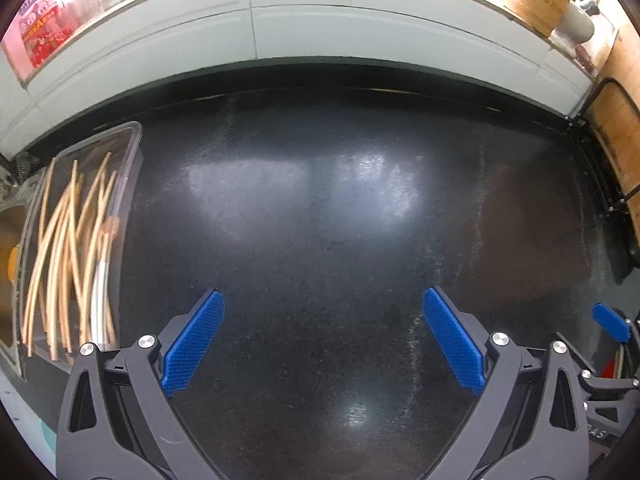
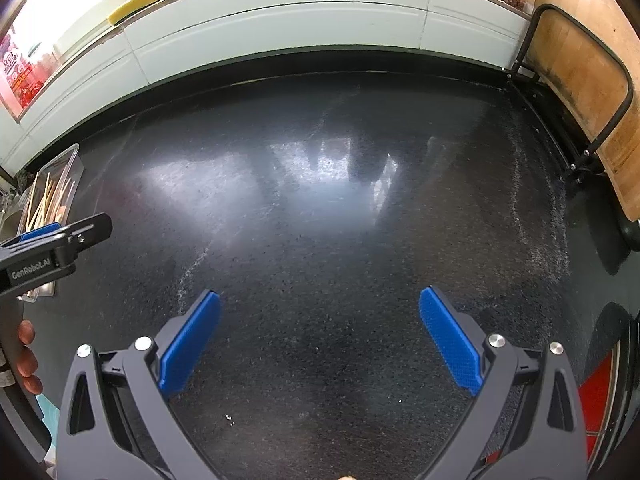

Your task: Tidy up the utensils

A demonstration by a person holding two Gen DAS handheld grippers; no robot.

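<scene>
A clear plastic tray point(image 1: 130, 148) lies at the left of the dark countertop point(image 1: 320, 208), holding several wooden chopsticks point(image 1: 68, 248) in a loose heap. My left gripper point(image 1: 322, 336) hovers open over bare counter to the right of the tray, with nothing between its blue pads. In the right wrist view the same tray point(image 2: 72, 156) with chopsticks point(image 2: 44, 204) shows far left, partly hidden behind the left gripper point(image 2: 56, 240) seen from the side. My right gripper point(image 2: 320, 336) is open over bare counter, holding nothing.
White tiled wall point(image 1: 304, 28) runs along the back edge. A wooden cutting board in a black wire rack point(image 2: 580, 80) stands at the right. A dark round object with a red part point(image 2: 600, 392) sits at the lower right. A hand point(image 2: 28, 356) holds the left gripper's handle.
</scene>
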